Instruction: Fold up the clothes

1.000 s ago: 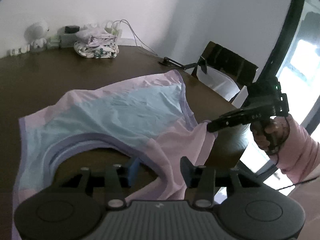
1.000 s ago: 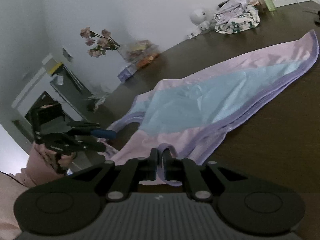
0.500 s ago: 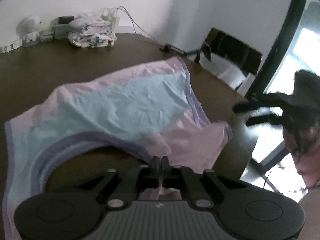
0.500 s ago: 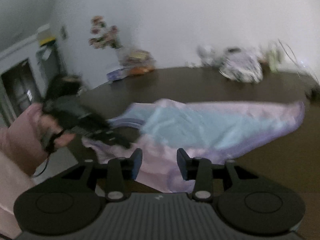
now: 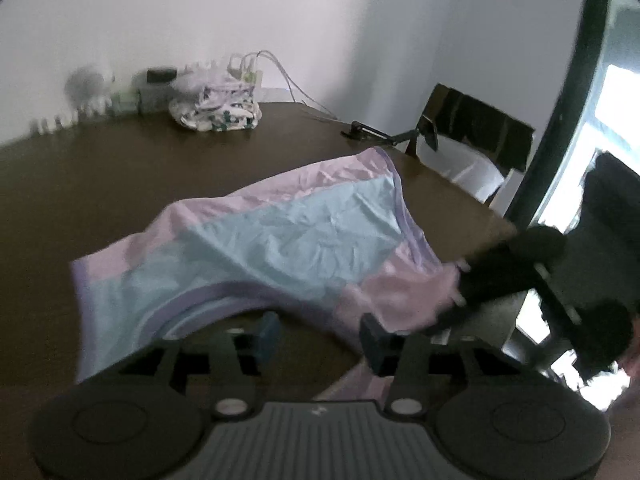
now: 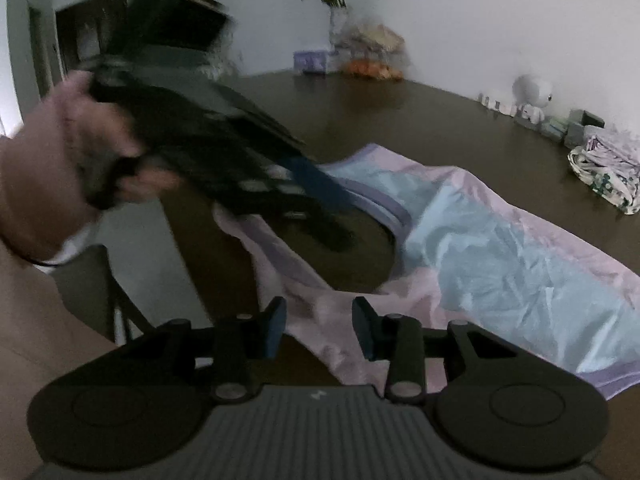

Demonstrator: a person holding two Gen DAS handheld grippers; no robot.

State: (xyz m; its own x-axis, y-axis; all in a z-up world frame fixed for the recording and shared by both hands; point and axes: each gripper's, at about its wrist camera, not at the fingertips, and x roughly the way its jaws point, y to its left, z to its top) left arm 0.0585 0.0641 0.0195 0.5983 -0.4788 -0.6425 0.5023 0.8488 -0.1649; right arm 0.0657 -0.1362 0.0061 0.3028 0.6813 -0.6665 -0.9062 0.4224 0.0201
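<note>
A pink, light-blue and purple garment (image 5: 288,240) lies spread on the dark wooden table (image 5: 100,184); it also shows in the right wrist view (image 6: 500,248). My left gripper (image 5: 318,338) is open, its jaws on either side of the garment's near pink edge by the neckline. My right gripper (image 6: 320,330) is open just above the pink sleeve end. In the left wrist view the right gripper (image 5: 496,280) is blurred at the pink sleeve on the right. In the right wrist view the left gripper (image 6: 320,216) is blurred over the neckline.
A folded patterned clothes pile (image 5: 216,110) sits at the table's far side with small figurines (image 6: 532,96) and cables. A vase of flowers (image 6: 340,20) and a fruit bag stand farther off. A chair (image 5: 472,136) stands past the table's right edge.
My left gripper shut on the garment's near edge half a second ago and has opened again. My right gripper let go of the sleeve earlier and has swung round toward the sleeve end.
</note>
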